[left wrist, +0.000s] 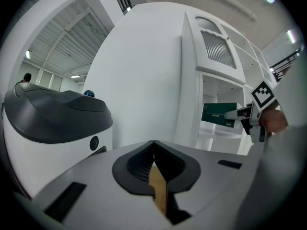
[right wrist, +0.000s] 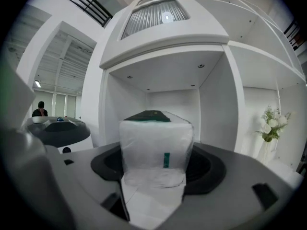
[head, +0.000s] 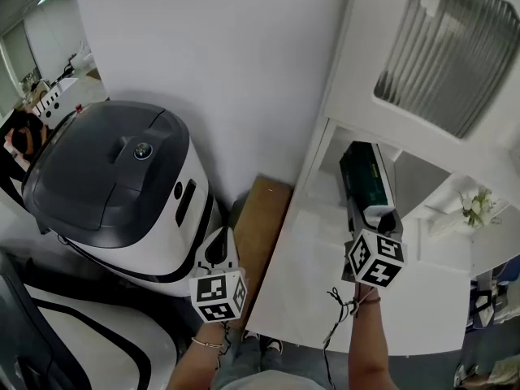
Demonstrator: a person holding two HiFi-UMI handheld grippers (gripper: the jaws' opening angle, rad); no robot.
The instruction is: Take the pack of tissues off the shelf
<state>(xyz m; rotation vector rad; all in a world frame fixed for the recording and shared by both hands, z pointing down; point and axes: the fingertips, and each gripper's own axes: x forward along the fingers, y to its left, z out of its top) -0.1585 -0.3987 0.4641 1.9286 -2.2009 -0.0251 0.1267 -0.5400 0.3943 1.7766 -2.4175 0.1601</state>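
Observation:
The pack of tissues (head: 367, 175), dark green on top with white wrapped sides, lies in the open compartment of the white shelf unit (head: 325, 242). My right gripper (head: 376, 214) is shut on its near end. In the right gripper view the pack (right wrist: 156, 140) fills the gap between both jaws. Whether it still rests on the shelf board I cannot tell. From the left gripper view, the pack (left wrist: 219, 114) and right gripper (left wrist: 243, 115) show at the right. My left gripper (head: 218, 252) hangs low by the wall, shut and empty (left wrist: 153, 145).
A big white machine with a dark grey lid (head: 114, 181) stands at the left against the white wall. A brown strip of floor (head: 262, 226) runs between it and the shelf unit. A vase of white flowers (right wrist: 269, 127) sits in the neighbouring compartment. A ribbed panel (head: 455, 47) is above.

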